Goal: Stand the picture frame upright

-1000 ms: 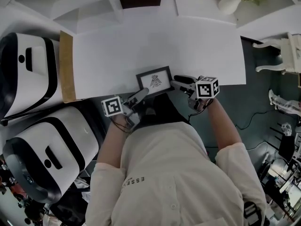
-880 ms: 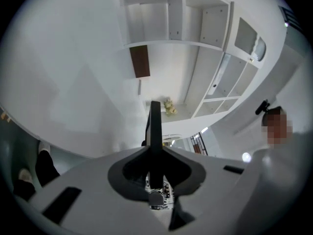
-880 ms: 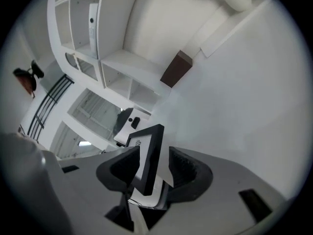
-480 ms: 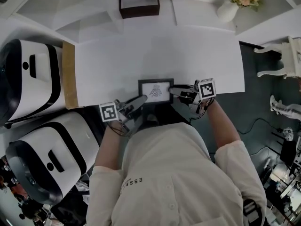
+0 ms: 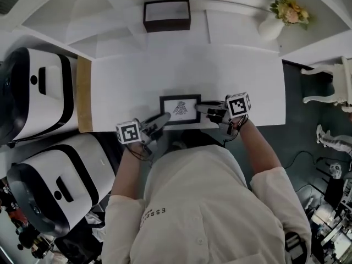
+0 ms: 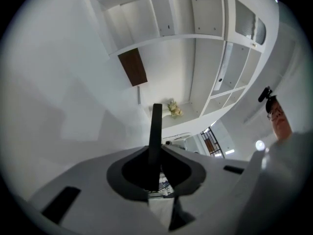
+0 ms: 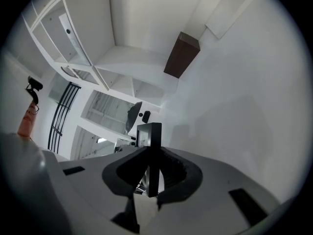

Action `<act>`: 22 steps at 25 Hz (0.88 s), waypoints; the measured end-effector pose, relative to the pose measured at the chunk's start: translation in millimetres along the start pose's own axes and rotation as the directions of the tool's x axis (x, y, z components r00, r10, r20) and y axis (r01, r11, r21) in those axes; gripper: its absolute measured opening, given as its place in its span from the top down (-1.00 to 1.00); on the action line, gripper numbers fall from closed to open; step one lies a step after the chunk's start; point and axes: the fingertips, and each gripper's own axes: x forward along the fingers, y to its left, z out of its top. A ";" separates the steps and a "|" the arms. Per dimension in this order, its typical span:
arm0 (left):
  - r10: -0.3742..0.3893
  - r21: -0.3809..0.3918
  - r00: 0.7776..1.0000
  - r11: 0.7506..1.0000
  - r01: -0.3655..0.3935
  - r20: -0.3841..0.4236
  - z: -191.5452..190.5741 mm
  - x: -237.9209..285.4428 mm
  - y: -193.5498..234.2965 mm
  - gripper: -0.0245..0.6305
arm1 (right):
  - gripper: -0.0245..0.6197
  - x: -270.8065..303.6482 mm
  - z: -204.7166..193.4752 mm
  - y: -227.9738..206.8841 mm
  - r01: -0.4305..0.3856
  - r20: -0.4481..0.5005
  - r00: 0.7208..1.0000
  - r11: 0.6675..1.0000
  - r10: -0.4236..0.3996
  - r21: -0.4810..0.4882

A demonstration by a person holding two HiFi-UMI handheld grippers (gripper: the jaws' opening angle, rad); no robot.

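A small black picture frame (image 5: 180, 109) with a pale print stands near the front edge of the white table (image 5: 231, 70). My left gripper (image 5: 164, 117) comes in from the lower left and is shut on its lower left corner. In the left gripper view the frame's dark edge (image 6: 156, 126) rises between the jaws. My right gripper (image 5: 199, 107) reaches in from the right. Its jaws are closing on the frame's right edge (image 7: 154, 146), which stands between the pads and touches them.
A dark brown box (image 5: 166, 15) sits on the white shelving behind the table. A white vase of flowers (image 5: 278, 20) stands at the back right. Two big white-and-black machines (image 5: 38, 92) crowd the left side, beside a wooden strip (image 5: 83, 95).
The frame has turned from skewed to square with the table edge. My right gripper has slid onto its right edge. The left gripper keeps its hold.
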 end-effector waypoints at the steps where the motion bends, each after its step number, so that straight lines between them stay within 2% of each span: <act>1: 0.020 0.035 1.000 0.999 -0.020 0.004 7.0 2.0 2.1 0.72 | 0.66 0.2 7.1 -0.9 0.012 -0.010 1.000 1.000 -0.012 -0.011; 3: 0.053 0.089 0.998 0.995 -0.054 0.019 21.4 4.6 6.9 0.72 | 0.66 0.3 22.9 1.0 0.026 -0.017 0.999 0.999 -0.027 -0.034; 6: 0.074 0.119 0.996 0.990 -0.080 0.056 41.1 8.8 1.3 0.72 | 0.66 1.0 46.4 11.5 0.046 -0.005 0.999 0.996 -0.047 -0.082; 13: 0.073 0.203 0.992 0.975 -0.093 0.103 89.6 2.0 -14.1 0.72 | 0.66 18.7 92.1 31.2 0.097 0.007 0.995 0.976 -0.097 -0.193; 17: 0.090 0.320 0.991 0.940 -0.117 0.097 120.2 -14.0 -12.2 0.72 | 0.66 41.6 110.6 37.3 0.150 0.041 0.989 0.955 -0.144 -0.254; 22: 0.090 0.427 0.993 0.897 -0.117 0.083 153.7 -35.6 -7.1 0.71 | 0.66 72.4 130.5 43.7 0.218 0.105 0.975 0.928 -0.195 -0.303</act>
